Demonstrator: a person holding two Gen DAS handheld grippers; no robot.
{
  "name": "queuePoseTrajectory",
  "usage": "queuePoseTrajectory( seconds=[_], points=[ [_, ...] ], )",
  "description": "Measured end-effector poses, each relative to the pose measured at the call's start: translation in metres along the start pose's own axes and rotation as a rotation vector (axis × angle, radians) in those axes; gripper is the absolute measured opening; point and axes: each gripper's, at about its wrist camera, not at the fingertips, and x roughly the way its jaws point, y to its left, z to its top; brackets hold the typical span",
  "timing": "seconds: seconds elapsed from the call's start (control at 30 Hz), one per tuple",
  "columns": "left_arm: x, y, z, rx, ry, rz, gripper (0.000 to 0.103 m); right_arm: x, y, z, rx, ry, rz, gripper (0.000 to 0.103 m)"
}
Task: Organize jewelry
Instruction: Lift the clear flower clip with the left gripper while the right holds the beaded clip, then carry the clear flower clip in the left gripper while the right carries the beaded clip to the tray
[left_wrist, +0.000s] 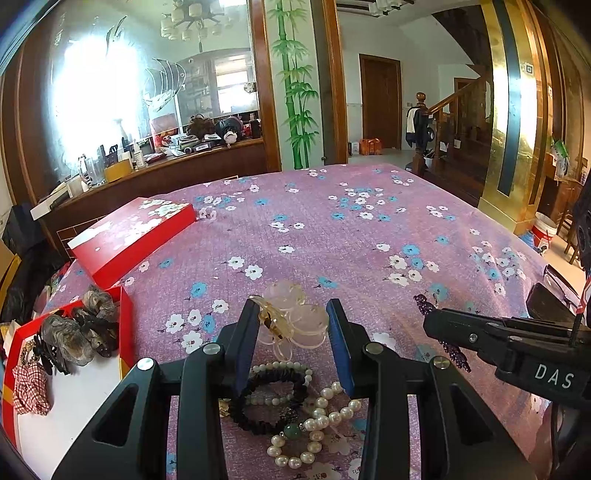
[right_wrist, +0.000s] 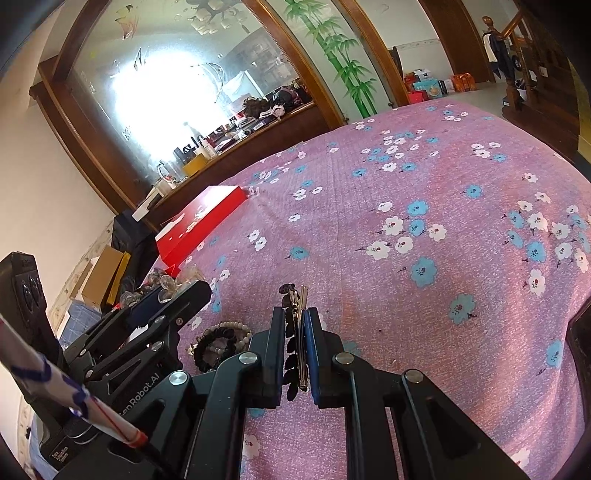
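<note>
My left gripper (left_wrist: 291, 308) is shut on a translucent pink flower-shaped hair clip (left_wrist: 295, 295) with an amber claw, held just above the floral bedspread. In the right wrist view the same gripper (right_wrist: 192, 291) shows at the left with the clear clip (right_wrist: 162, 284) at its tips. My right gripper (right_wrist: 295, 313) is shut on a slim metal hair clip with dark purple beads (right_wrist: 293, 295). That gripper (left_wrist: 430, 324) enters the left wrist view from the right, with purple beads (left_wrist: 424, 303) sticking out. Pearl and black bead bracelets (left_wrist: 295, 406) lie under the left gripper.
An open red box (left_wrist: 126, 325) with a white floor sits at the left and holds scrunchies and dark hair claws (left_wrist: 79, 332). Its red flowered lid (left_wrist: 136, 232) lies behind it. The pink floral bedspread (left_wrist: 351, 229) stretches ahead. A cluttered wooden counter (left_wrist: 166, 162) stands beyond.
</note>
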Motion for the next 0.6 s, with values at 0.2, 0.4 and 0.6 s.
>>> queuePoseTrajectory(
  seconds=[0.2,0.4,0.6],
  points=[
    [-0.002,0.0,0.001,-0.002,-0.006,0.0,0.036,0.0,0.0,0.0,0.0,-0.002,-0.008,0.011],
    [-0.007,0.001,0.002,-0.01,-0.019,0.003,0.036,-0.001,0.001,0.002,-0.009,-0.015,-0.024,0.011],
    [-0.011,0.002,0.004,-0.017,-0.029,0.006,0.036,-0.004,0.004,0.001,-0.03,-0.04,-0.07,0.011]
  ],
)
